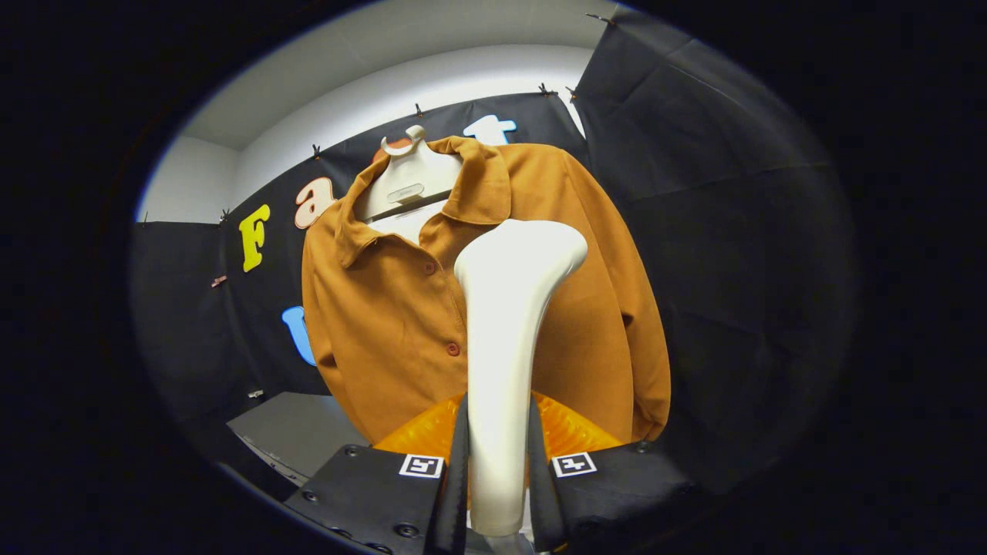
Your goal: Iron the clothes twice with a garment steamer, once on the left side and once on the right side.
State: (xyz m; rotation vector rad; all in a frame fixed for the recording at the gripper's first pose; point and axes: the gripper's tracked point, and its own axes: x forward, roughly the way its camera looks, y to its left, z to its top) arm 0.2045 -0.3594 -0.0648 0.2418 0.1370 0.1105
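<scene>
A brown button-up shirt (385, 308) hangs on a white hanger (407, 185) in front of the booth's black wall. My gripper (498, 478) is shut on the handle of a white garment steamer (505, 324), which stands upright between the fingers. The steamer's head (532, 247) rises over the shirt's right half, just below the collar and right of the button placket. Whether the head touches the fabric I cannot tell. The lower right front of the shirt is hidden behind the steamer.
A grey tabletop (297, 428) lies below the shirt, left of the fingers. The black cloth wall (732, 270) closes in behind and to the right. A white wall and ceiling show above the cloth.
</scene>
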